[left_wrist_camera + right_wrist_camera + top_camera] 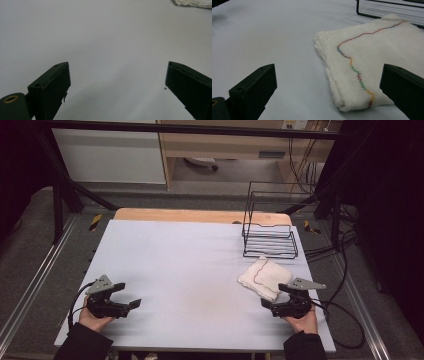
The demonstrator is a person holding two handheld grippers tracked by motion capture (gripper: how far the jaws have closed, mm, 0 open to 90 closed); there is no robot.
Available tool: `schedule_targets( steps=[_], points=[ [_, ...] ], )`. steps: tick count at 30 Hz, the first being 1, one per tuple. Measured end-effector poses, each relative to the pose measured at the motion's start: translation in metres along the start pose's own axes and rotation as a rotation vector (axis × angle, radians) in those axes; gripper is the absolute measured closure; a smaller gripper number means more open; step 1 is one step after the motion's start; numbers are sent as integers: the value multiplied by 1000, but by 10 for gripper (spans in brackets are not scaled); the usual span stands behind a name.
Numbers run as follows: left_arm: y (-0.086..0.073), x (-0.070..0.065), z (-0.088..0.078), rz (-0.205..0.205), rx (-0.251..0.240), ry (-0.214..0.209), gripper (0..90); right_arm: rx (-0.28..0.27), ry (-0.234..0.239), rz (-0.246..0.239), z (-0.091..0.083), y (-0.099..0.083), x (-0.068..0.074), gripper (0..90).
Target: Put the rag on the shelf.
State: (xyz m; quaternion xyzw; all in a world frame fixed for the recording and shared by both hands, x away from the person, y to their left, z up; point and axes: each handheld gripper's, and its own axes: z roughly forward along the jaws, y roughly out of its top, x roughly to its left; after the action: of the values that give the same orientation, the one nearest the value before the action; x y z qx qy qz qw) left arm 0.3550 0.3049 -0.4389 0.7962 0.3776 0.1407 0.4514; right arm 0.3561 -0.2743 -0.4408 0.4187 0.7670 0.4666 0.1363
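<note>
From up high, the folded white cloth (263, 277) lies on the right side of the pale table (185, 270), just in front of the black wire rack (269, 237) and just beside the right gripper (270, 306). The left gripper (131, 304) rests far away on the other side, well apart from the cloth. Past the table there is a grey floor, black frame bars, some cables and a pale cabinet. In the left gripper view, the two black jaws stand wide apart with nothing between them, only bare table (100, 45), and a bit of the cloth (192, 3) peeks in at the top corner. In the right gripper view, the jaws are also wide apart and hold nothing, and the cloth (367, 62) lies close ahead, folded in soft layers with a wiggly line of colored stitches (358, 75). It looks light, soft and floppy, so it will likely sag when lifted. The thick folded corner nearest the gripper seems a good spot to pinch, catching all the layers.
</note>
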Motion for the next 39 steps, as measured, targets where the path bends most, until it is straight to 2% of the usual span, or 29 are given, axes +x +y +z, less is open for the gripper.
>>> schedule_targets(
  steps=[3,8,12,17,19,27,33,39],
  points=[
    [0,0,1,0,-1,1,59,-1,-8,-4,2,1,1,47],
    [0,-2,2,0,5,4,59,30,-30,-28,11,10,5,139],
    [0,-1,1,0,6,6,59,55,-50,-64,20,18,7,234],
    [0,-1,1,-2,6,10,62,123,-66,-91,37,24,8,350],
    [0,-1,1,-3,6,11,62,135,-62,-83,42,27,9,389],
    [0,-1,1,0,9,12,66,169,-76,-119,58,32,8,558],
    [0,-1,1,2,8,12,67,177,-89,-137,67,34,8,611],
    [0,-1,1,2,8,12,68,181,-93,-171,69,33,8,591]
  ],
)
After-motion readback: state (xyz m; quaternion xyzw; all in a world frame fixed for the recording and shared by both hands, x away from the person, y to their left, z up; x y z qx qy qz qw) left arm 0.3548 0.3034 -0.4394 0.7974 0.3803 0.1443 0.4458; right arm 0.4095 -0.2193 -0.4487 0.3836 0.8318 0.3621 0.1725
